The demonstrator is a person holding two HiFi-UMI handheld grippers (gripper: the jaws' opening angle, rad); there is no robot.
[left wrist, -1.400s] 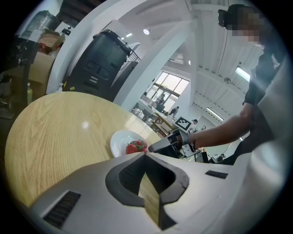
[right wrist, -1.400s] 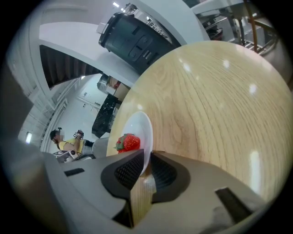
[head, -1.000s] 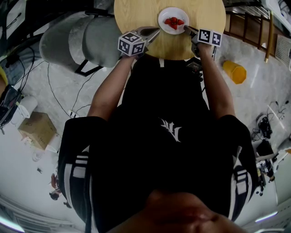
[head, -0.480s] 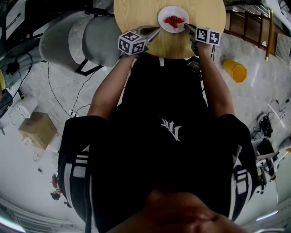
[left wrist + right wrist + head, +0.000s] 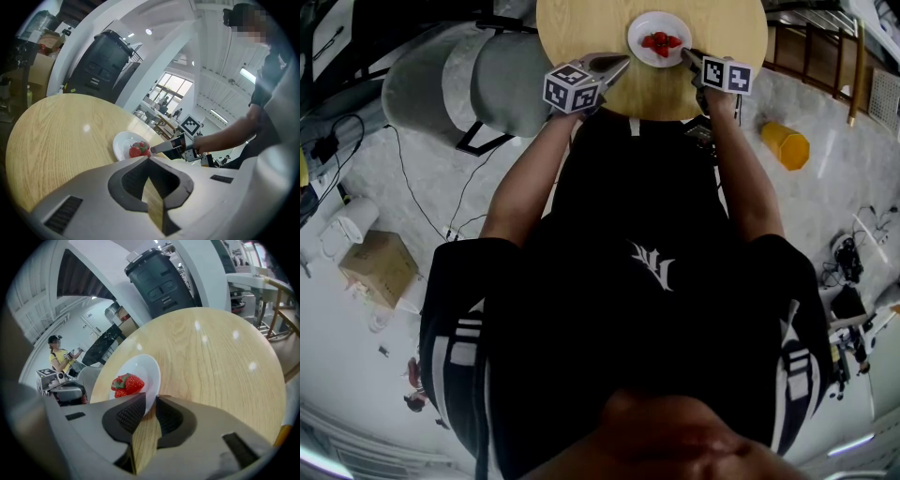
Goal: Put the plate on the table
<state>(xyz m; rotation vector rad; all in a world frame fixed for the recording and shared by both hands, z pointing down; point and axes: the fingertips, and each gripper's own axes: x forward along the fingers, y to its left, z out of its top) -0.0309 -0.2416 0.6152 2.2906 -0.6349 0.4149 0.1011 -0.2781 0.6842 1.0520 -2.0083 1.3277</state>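
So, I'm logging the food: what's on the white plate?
Red strawberries with green leaves lie on the plate; the rest is bare. The right gripper pinches its near rim, covering that edge. The berry count is unclear.

plate (image 5: 643, 29): edged slightly farther across the table (image 5: 581, 28) | right hand-held gripper (image 5: 685, 55): moved with it

Table (image 5: 581, 37) far edge cut off at top; plate (image 5: 140, 366) near rim hidden behind right claw (image 5: 150, 400)
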